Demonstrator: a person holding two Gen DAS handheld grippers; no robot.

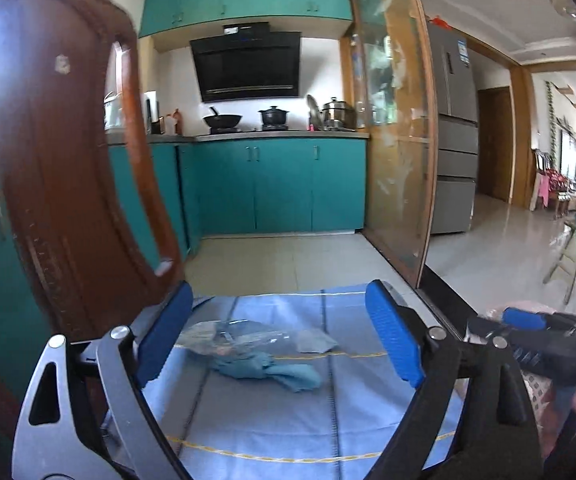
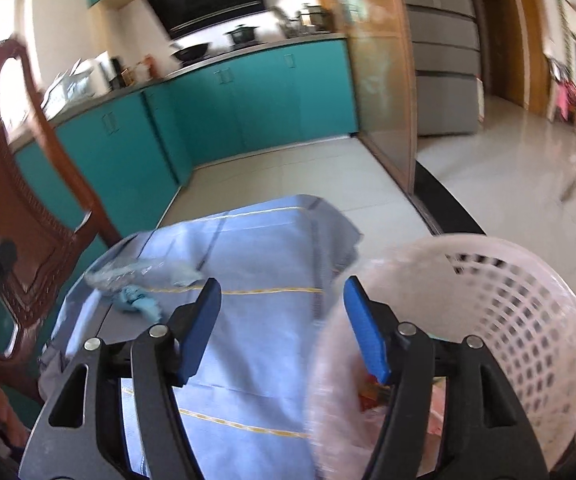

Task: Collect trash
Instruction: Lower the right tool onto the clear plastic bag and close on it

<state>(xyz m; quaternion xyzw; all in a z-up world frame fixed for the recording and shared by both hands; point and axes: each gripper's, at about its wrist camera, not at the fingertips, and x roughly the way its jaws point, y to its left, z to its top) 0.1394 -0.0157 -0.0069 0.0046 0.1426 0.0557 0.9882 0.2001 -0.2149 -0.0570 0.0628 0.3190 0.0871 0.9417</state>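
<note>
On the light blue tablecloth (image 1: 272, 424) lie a crumpled clear plastic wrapper (image 1: 232, 338), a crumpled teal cloth (image 1: 272, 372) and a small grey scrap (image 1: 315, 340). My left gripper (image 1: 280, 332) stands open, its blue pads wide apart, with this trash ahead of it and nothing between the pads. My right gripper (image 2: 282, 328) is open too, empty, at the near rim of a pale pink perforated basket (image 2: 519, 320) with colourful trash inside. The wrapper (image 2: 128, 270) and teal cloth (image 2: 138, 300) show far left of it. The right gripper (image 1: 527, 320) also appears in the left view.
A carved brown wooden chair back (image 1: 68, 160) rises close on the left of the table (image 2: 248, 340). Beyond are teal kitchen cabinets (image 1: 280, 184), a glass sliding door (image 1: 399, 140), a grey fridge (image 1: 451, 128) and shiny tiled floor (image 2: 507, 168).
</note>
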